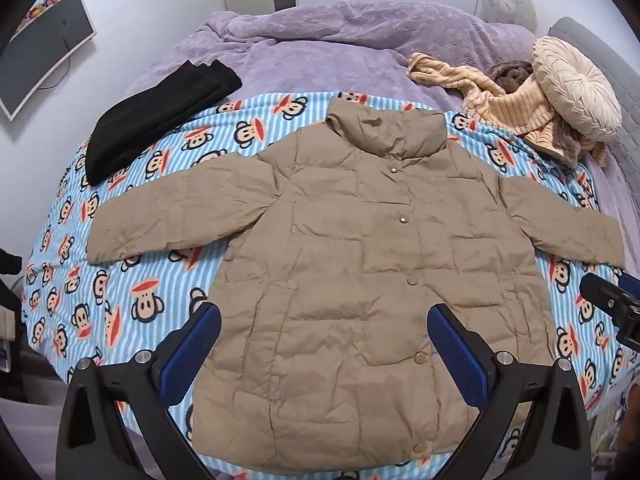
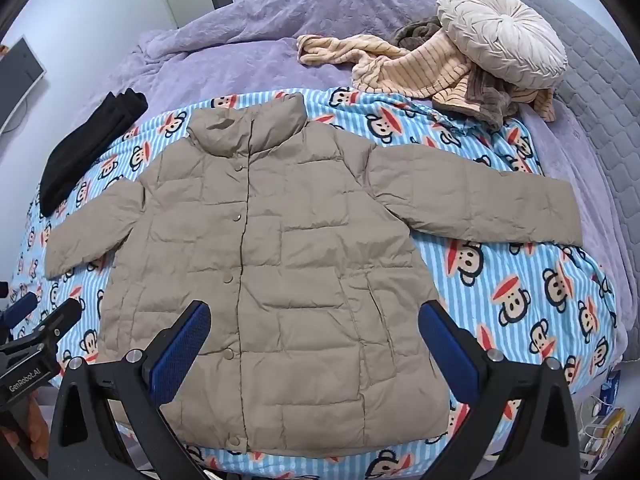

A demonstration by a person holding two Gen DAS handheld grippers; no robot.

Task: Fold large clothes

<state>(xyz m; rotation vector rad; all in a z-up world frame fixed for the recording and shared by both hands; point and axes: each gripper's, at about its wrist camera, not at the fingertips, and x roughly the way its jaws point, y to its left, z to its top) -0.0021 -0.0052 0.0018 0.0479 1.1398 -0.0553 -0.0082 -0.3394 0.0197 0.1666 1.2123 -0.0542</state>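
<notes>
A tan quilted puffer jacket lies flat and front-up on a blue striped monkey-print blanket, buttoned, with both sleeves spread out sideways and the collar at the far end. My left gripper hovers open above the jacket's lower hem, with nothing between its blue pads. In the same way my right gripper is open over the lower body of the jacket, holding nothing. Each gripper shows at the edge of the other's view.
A folded black garment lies at the blanket's far left. A heap of striped beige and brown clothes with a round cream cushion sits far right. A purple bedspread covers the bed behind.
</notes>
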